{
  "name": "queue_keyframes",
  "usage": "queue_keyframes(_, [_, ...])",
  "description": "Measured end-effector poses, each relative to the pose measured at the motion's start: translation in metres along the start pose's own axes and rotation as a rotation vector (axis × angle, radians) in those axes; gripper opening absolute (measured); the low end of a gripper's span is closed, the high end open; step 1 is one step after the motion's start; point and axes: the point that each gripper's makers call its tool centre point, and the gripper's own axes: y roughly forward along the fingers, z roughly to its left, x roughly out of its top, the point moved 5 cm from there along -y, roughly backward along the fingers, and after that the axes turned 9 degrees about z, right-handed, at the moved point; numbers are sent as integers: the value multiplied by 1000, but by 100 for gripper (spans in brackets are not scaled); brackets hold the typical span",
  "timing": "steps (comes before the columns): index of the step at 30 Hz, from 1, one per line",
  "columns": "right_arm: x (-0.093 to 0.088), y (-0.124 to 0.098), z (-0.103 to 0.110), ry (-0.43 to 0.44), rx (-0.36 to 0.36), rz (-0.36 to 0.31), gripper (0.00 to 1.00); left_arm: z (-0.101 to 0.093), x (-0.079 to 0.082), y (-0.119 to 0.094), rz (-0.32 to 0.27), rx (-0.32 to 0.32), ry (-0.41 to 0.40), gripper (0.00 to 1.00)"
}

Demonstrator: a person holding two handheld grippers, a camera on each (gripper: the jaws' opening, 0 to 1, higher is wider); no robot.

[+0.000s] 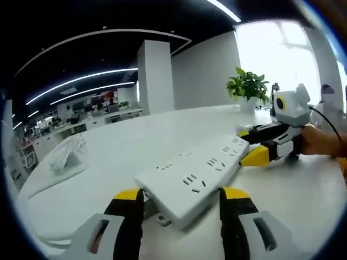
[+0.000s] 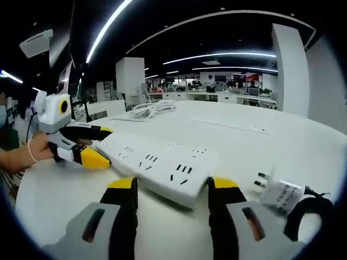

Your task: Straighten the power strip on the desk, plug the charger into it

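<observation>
The white power strip [image 1: 198,176] [image 2: 157,165] lies flat on the white desk [image 1: 135,146] [image 2: 260,141], its sockets facing up, and each end of it sits between the jaws of 1 gripper. In the left gripper view the left gripper [image 1: 181,197] has its 2 yellow-tipped jaws on either side of the near end, close against the edges; whether they press on it cannot be told. At the far end the right gripper [image 1: 260,146] reaches in with a hand behind it, its jaws straddling the strip. In the right gripper view the right gripper [image 2: 172,187] brackets its own near end the same way, and the left gripper [image 2: 87,146] holds the far end. The white charger [image 2: 281,192], prongs up, lies on the desk just beside the right gripper, with a black cable [image 2: 306,214] curling next to it.

A coiled white cord [image 1: 68,154] [image 2: 154,108] rests farther off on the desk. A potted green plant [image 1: 248,86] stands near the bright window. Around it is an open office with a white pillar [image 1: 154,76], long ceiling light strips [image 2: 217,55] and rows of workstations.
</observation>
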Motion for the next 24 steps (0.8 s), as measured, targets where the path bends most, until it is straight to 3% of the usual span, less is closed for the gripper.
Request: queue_keyframes(24, [-4, -9, 4, 4, -114, 43, 48, 4, 8, 6, 25, -75, 27, 55])
